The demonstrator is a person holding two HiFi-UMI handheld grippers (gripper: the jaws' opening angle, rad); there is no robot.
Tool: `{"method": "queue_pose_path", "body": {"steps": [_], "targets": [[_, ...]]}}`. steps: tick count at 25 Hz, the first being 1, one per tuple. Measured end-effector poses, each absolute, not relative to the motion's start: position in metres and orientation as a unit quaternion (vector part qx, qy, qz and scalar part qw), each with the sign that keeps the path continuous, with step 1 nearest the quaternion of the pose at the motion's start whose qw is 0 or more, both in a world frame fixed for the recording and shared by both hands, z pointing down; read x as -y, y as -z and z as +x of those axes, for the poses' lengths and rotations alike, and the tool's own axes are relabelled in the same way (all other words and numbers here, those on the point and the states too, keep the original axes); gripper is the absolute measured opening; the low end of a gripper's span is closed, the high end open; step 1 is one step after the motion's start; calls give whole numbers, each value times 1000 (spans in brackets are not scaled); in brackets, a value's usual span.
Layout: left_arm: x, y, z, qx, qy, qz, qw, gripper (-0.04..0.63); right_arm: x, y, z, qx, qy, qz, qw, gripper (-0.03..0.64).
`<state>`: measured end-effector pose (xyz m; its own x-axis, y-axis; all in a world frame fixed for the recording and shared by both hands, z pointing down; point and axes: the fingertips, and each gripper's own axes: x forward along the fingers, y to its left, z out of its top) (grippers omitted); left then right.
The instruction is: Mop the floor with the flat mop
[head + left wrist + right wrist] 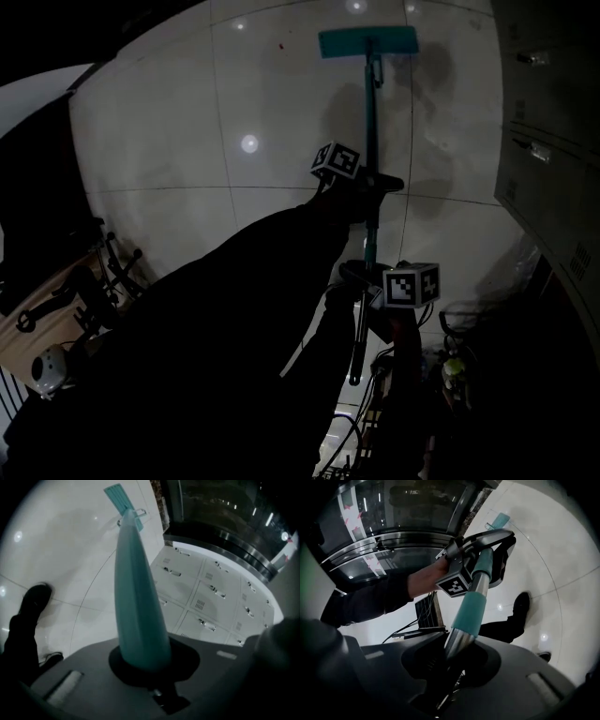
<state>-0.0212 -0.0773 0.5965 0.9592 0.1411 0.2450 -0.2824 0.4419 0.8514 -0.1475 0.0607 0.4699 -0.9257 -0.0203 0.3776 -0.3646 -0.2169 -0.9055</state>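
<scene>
Closest to my head camera, a dark sleeve [234,319] fills the lower frame, matte against the glossy pale floor tiles [169,141], which throw back spots of ceiling light. Right of it I see the flat mop [371,103] standing on the tiles well ahead of me. It has a rectangular teal pad [367,41] lying flat and a slim round handle [138,597] slanting back toward me.

The left gripper [375,182] has its dark plastic jaws clamped around the teal-coated part of the handle. In the left gripper view the shaft rises out of the closed jaws straight to the pad.

The right gripper [362,274] sits nearer me, higher up the shaft. Its jaws are closed around the bare shiny metal section [458,637], just where the teal coating ends.

Grey metal lockers [548,150] with small pulls line the right edge.
</scene>
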Motion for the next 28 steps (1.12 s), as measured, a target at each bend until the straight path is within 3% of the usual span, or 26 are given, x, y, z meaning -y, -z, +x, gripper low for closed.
{"method": "queue_pose_path", "body": {"steps": [7,13,18,28], "targets": [[172,-608,-26,85,-103,539,832,38,22,-491,-151,622,-750,170,148,98],[173,-603,-24,88,-93,549,826,38,18,-488,-149,631,-744,165,144,100],[119,-589,-28,86,-90,551,825,40,-42,-481,-149,641,-728,163,181,100],[-91,-577,-17,81,-114,545,826,38,-247,-466,-138,642,-728,164,176,101]]}}
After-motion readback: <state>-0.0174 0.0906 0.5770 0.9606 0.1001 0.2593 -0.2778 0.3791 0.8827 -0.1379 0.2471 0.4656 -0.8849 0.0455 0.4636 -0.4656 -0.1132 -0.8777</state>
